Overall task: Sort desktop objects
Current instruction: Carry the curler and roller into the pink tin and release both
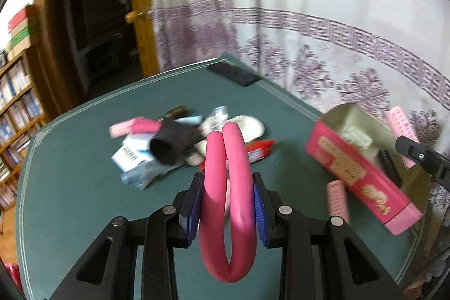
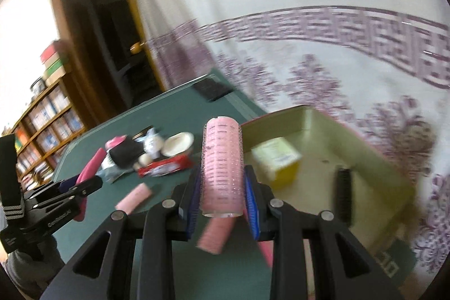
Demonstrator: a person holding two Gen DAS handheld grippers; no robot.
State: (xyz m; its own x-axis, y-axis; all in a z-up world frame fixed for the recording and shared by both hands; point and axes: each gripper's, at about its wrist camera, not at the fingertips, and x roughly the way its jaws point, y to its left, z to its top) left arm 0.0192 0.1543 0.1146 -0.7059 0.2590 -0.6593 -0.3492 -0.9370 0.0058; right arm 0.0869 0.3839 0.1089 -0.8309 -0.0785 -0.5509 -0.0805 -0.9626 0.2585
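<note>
Left wrist view, grip: our left gripper [image 1: 228, 208] pinches a bent pink foam rod [image 1: 227, 204] between its blue pads, both legs of the loop pressed together.
Left wrist view, step: we judge this a carry, with the rod lifted clear of the green table [image 1: 84, 187].
Left wrist view, target: the pink box [image 1: 357, 162] lies open at 3 o'clock; the unsorted pile [image 1: 180, 142] sits at 11 o'clock.
Left wrist view, unclear: motion blur smears the pile, and the box's contents are hard to name.
Right wrist view, grip: our right gripper [image 2: 222, 191] clamps a pink hair roller [image 2: 222, 167] upright.
Right wrist view, next move: we think it calls for swinging toward 2 o'clock over the box [image 2: 374, 156], then letting go.
Right wrist view, unclear: a second roller [image 2: 215, 236] below the jaws is blurred; we cannot tell whether it rests on the table [image 2: 197, 272].
Right wrist view, cut off: the box's near corner runs out of frame.
</note>
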